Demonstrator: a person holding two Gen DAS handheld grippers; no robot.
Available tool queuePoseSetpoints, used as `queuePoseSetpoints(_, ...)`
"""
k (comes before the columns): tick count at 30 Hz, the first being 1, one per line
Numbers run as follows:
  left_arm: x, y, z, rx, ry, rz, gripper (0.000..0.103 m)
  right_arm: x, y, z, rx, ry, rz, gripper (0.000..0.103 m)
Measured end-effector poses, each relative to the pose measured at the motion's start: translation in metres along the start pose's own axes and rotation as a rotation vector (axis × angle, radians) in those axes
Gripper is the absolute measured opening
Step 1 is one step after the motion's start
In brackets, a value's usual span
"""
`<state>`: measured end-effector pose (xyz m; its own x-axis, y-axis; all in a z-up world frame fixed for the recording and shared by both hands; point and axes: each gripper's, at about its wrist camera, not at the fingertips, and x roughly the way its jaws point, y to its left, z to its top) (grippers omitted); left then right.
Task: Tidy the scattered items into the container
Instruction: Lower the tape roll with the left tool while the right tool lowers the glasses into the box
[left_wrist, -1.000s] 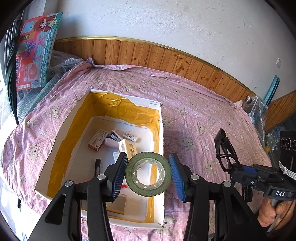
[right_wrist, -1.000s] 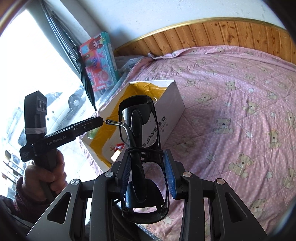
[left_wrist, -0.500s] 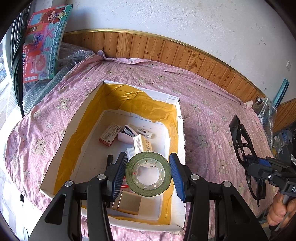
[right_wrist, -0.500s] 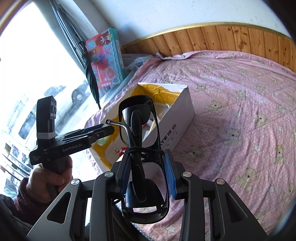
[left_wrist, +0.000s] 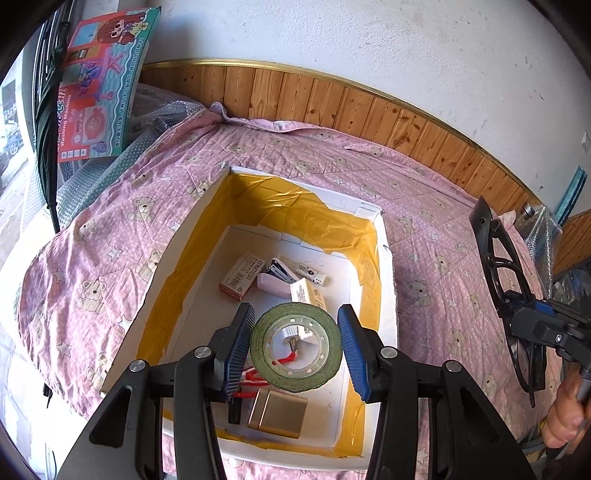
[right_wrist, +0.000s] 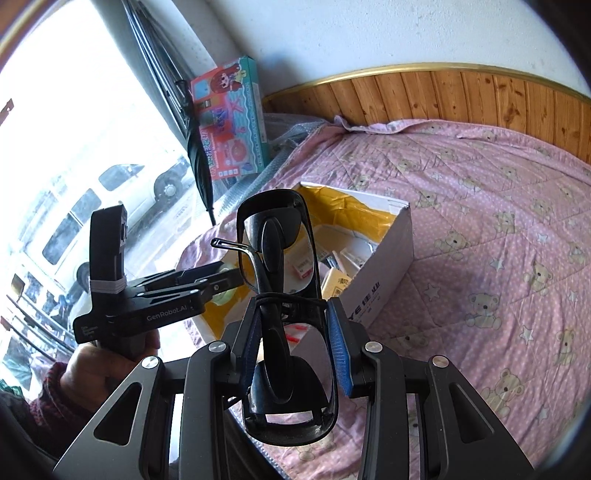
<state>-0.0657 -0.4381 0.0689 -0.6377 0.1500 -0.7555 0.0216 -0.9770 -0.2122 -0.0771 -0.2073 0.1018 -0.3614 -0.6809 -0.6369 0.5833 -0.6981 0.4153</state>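
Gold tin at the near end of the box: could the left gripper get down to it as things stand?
Probably not yet. The left gripper hangs right above the gold tin in the open-topped box, but a green tape roll fills its jaws; that would have to be dropped first.

**Pink bears, yellow lining, green tape**

The bedspread (left_wrist: 424, 236) is pink, dotted white, printed with beige teddy bears and pale stars. On it, the box (left_wrist: 388, 266) is white outside and lined in glossy yellow. Inside the box lie a red-and-white carton (left_wrist: 242, 275), a pale pink stapler (left_wrist: 275, 286) and a gold tin (left_wrist: 277, 413). Above the box, the tape roll (left_wrist: 295, 350) is olive green with a white core. The glasses (right_wrist: 284, 295) are black. Claw pads (left_wrist: 351, 354) are blue.
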Motion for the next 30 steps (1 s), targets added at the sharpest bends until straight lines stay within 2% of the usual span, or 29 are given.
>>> queuePoseSetpoints(13,0.009,0.014,0.003,-0.019,0.016,0.023,0.048,0.031,0.011,0.028,-0.016,0.009,0.025,0.036)
queuePoseSetpoints(30,0.011,0.023,0.011,-0.023,0.013,0.037,0.048,0.078,-0.006,0.055,0.076,0.032,0.028,0.036)
